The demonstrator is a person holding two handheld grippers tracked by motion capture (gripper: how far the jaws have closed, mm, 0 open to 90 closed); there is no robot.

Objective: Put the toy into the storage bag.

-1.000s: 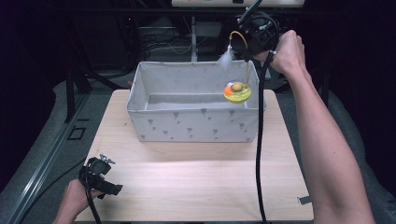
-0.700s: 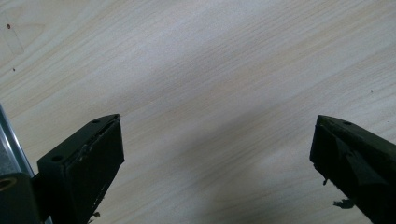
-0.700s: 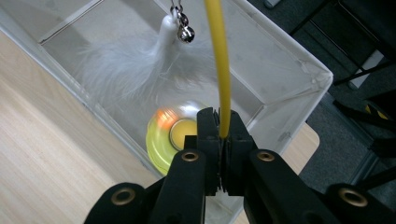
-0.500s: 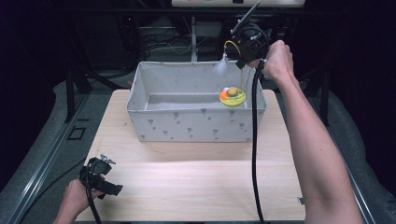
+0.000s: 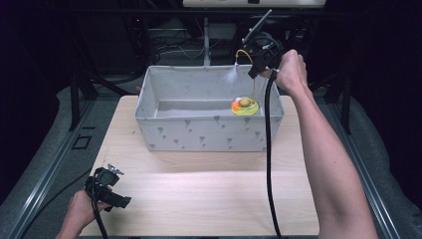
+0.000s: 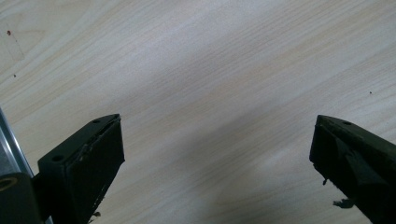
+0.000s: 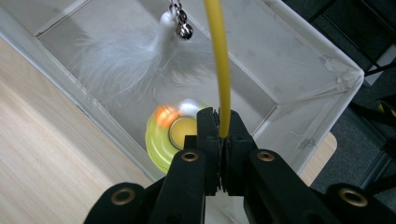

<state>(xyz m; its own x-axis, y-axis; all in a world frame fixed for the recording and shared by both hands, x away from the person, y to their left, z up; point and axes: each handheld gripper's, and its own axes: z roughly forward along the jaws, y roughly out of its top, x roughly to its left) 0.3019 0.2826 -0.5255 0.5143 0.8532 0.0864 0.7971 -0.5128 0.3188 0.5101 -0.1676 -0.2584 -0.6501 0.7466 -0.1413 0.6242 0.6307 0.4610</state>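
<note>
Right tongs [image 7: 223, 135]: clamped on yellow wand [image 7: 218, 65], feather [image 7: 116, 60] dangling over grey bin [image 5: 164, 132]; base disc [image 5: 244, 106] apparently airborne, blurred. Left tongs [image 6: 215, 154]: released, counter [image 5: 209, 194] at 7 o'clock.

Bare table [image 5: 209, 194] front wide open, fabric bin [image 5: 209, 133] walls blocking the rear

Matt pale wood table [image 5: 209, 194], soft grey cloth bin [image 5: 209, 134], glossy yellow plastic toy [image 7: 161, 140] w/ fluffy white feather [image 7: 116, 60].
</note>
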